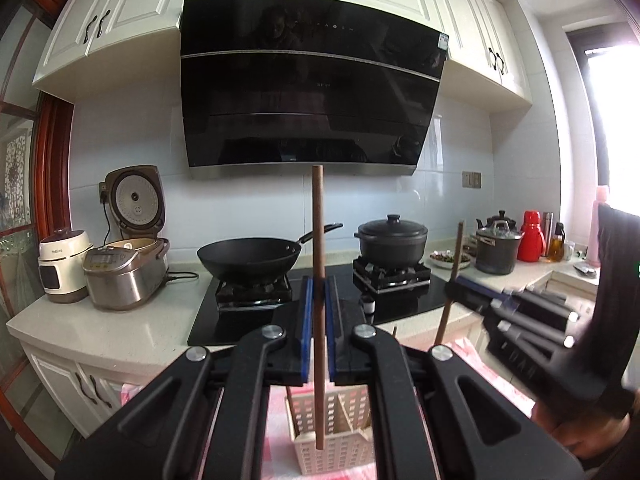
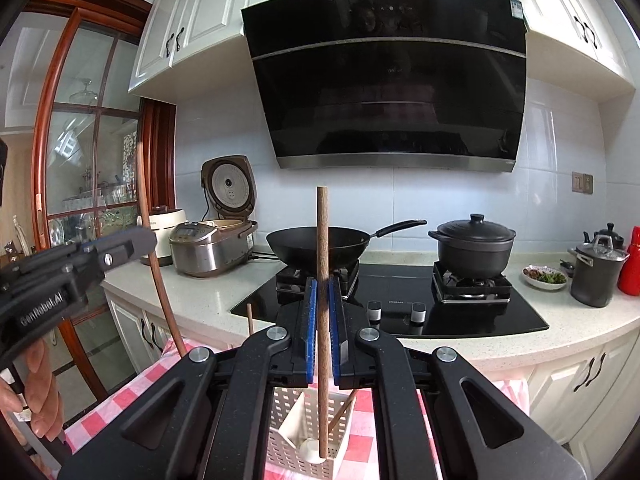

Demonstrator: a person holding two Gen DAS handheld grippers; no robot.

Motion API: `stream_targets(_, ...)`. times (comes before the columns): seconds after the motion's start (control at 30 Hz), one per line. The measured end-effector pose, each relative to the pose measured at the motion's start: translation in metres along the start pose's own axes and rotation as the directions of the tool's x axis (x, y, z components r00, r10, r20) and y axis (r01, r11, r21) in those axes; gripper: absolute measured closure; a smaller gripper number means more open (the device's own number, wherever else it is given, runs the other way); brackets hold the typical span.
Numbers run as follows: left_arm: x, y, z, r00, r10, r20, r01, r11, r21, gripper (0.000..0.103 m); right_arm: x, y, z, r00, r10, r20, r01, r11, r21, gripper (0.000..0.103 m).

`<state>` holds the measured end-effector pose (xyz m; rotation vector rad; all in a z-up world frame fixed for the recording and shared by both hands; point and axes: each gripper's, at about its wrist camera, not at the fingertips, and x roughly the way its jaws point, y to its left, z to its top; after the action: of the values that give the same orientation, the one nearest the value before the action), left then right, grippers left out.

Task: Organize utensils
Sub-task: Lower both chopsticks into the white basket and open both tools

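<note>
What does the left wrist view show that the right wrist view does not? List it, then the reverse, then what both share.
Only the left wrist view: a red thermos, an oil bottle and a bright window.

Only the right wrist view: an arched glass door and the stove knobs.

Both: the tongs, left and right, each shut on an upright wooden chopstick, the white utensil basket, the wok, the black pot, the range hood and the open rice cooker.

Two grippers, left gripper, right gripper, one wooden chopstick in each. One perforated utensil basket. Two rice cookers. One wok, two lidded pots, one kettle, one red thermos.
</note>
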<state>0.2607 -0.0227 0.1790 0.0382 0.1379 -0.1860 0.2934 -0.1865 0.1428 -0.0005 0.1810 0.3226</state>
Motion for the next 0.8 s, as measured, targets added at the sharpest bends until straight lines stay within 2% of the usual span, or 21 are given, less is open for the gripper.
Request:
stream_targets(0.2, 0.029, 0.002, -0.010, 1.000, -0.005, 0.002, 0.005, 0.999, -0.044, 0.097, 0.025, -0.006, -0.013, 1.000, -0.006, -0.007, 0.006, 1.000, 0.006, 0.097)
stream_targets(0.37, 0.054, 0.002, -0.025, 1.000, -0.004, -0.017, 0.003, 0.999, -0.049, 0.097, 0.046, -0.013, -0.023, 1.000, -0.009, -0.025, 0.010, 0.999, 0.032, 0.097)
stream_targets(0.47, 0.065, 0.004, -0.032, 1.000, 0.015, 0.000, -0.015, 0.999, -0.044, 0.097, 0.059, -0.015, -0.029, 0.999, -0.008, -0.045, 0.009, 0.999, 0.037, 0.097)
stream_targets(0.8, 0.085, 0.006, -0.027, 1.000, 0.011, 0.024, -0.010, 0.999, -0.035, 0.097, 0.081, -0.016, -0.040, 0.998, 0.009, -0.066, -0.007, 0.999, 0.033, 0.097)
